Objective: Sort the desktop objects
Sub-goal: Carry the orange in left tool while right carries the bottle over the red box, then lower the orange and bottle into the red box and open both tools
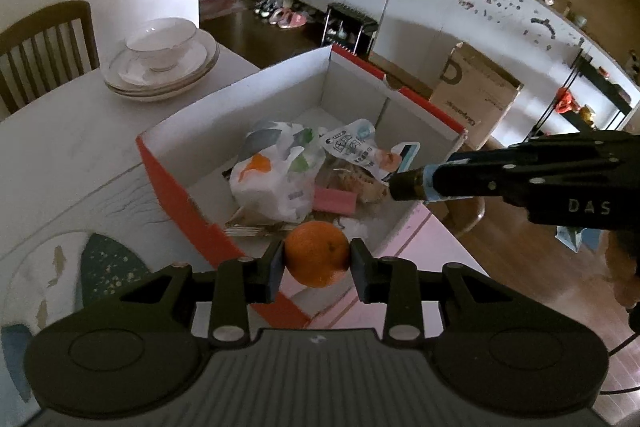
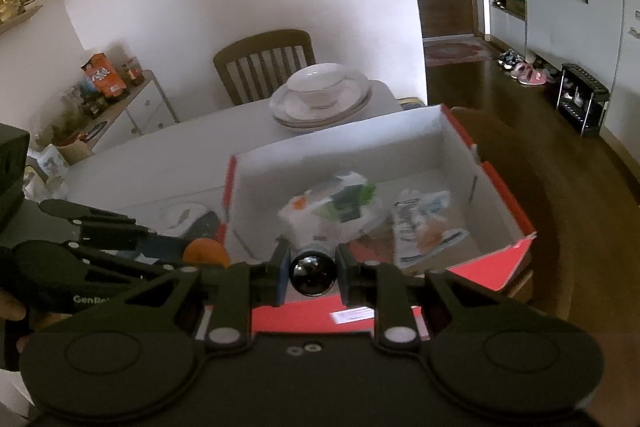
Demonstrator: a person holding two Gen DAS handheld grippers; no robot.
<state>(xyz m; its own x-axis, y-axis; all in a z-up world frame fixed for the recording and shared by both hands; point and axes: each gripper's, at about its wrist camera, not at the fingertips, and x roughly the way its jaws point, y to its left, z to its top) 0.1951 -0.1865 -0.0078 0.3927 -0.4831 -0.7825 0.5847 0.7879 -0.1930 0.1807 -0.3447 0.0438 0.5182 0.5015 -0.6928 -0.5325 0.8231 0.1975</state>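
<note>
Pale table with a wooden chair behind it, bearing a stack of white plates topped by a bowl. On the near part of the table, an open box, red outside, white inside. Beyond on the floor, a brown carton with a large "D" and smaller print too blurred to read. Inside the box: a white plastic bag with green, grey and orange print, a crumpled snack packet with black Chinese characters not legible, a pink block. Left gripper clamped on an orange, held over the near red wall of the box. Right gripper closed around a dark cylindrical object with a glossy lens-like end, held over the box's near edge. "DAS" readable on the right gripper's body in the left wrist view; "GenRo…" partly readable on the left gripper in the right wrist view. White label on the box's red outer wall, text unreadable.
</note>
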